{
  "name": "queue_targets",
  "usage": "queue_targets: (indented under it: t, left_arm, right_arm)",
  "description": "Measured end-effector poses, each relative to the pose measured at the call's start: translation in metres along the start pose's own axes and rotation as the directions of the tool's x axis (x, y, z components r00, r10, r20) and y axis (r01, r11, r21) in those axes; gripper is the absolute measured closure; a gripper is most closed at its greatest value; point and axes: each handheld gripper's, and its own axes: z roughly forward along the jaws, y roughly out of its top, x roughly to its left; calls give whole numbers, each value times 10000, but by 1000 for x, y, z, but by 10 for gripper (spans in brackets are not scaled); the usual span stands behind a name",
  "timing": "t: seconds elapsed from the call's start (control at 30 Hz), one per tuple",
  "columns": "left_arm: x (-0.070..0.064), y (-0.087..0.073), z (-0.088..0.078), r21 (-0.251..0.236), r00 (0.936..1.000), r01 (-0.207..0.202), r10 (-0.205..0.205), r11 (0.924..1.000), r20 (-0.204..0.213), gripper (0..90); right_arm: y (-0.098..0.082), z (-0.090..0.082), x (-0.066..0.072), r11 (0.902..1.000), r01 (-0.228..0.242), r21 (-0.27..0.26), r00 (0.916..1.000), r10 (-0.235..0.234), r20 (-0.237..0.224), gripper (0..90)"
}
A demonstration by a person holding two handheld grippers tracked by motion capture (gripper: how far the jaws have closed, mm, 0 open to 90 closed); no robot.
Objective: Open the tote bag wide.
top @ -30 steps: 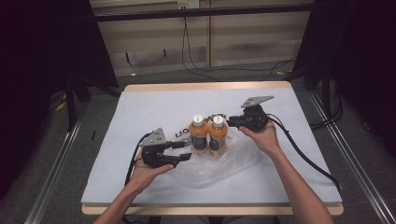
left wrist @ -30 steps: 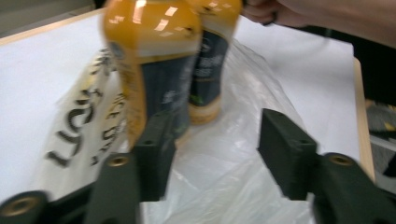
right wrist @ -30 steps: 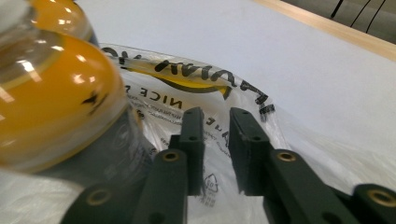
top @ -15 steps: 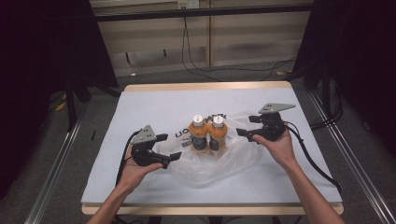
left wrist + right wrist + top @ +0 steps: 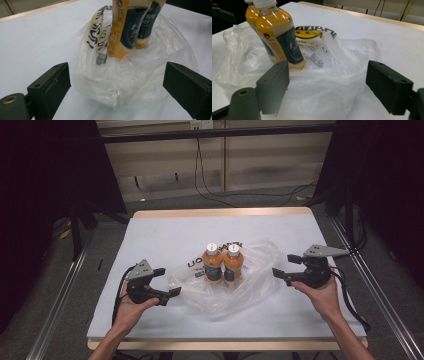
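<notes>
left gripper [image 5: 166,281] held low in the left hand [image 5: 131,305], jaws just opening wide, gripping nothing | right gripper [image 5: 284,266] in the right hand [image 5: 320,292], jaws standing wide apart, gripping nothing

bag [image 5: 250,285]: thin clear plastic film, crinkled, glossy, black print | two bottles [image 5: 222,262] standing on bag: smooth clear plastic, glossy dark labels, white caps | table [image 5: 165,232] under bag: matt white top, pale wood edge | left gripper [image 5: 165,282], right gripper [image 5: 285,267] either side of bag: matt black plastic, grey plates
</notes>
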Motion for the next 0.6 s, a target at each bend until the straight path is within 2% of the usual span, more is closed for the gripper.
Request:
queue_targets:
  t: [0.03, 0.1, 0.2, 0.27, 0.33, 0.4, 0.5, 0.53, 0.6]
  left_arm:
    - [1, -2, -1, -43, 10000, 47, -47, 10000, 52, 67]
    - [2, -5, -4, 2, 9999, 126, -126, 9999, -113, 64]
    - [3, -11, -8, -19, 9993, 261, -262, 9997, -248, 59]
    - [2, -15, -12, 4, 9997, 117, -117, 9999, -211, 46]
    - [0, -19, -16, 119, 9997, 14, -11, 9999, -256, 44]
    - [-1, -23, -18, 187, 9995, -113, 119, 9998, -287, 36]
    - [-3, -31, -21, 297, 9985, 183, -168, 9994, -517, 35]
    - [-4, -34, -23, 218, 9974, 380, -366, 9990, -619, 36]
    - [-3, -39, -28, 162, 9965, 477, -464, 9987, -697, 35]
  right_arm:
    - [-4, -5, 0, 9999, 30, -108, 9999, -29, 110, 240]
    - [-10, -12, 1, 9997, 115, -220, 9994, -108, 343, 244]
    - [-18, -21, 1, 9998, -68, -206, 9995, 74, 317, 241]
    - [-24, -28, 2, 9998, -74, -205, 9989, 83, 452, 237]
    - [-30, -35, 2, 9992, -325, -252, 9984, 336, 455, 189]
    - [-36, -43, 2, 9987, -394, -320, 9973, 413, 600, 198]
    - [-46, -53, 2, 9979, -548, -346, 9950, 575, 817, 191]
    - [-49, -56, 2, 9978, -576, -325, 9938, 604, 931, 189]
    - [-56, -61, 3, 9972, -700, -280, 9923, 725, 1000, 186]
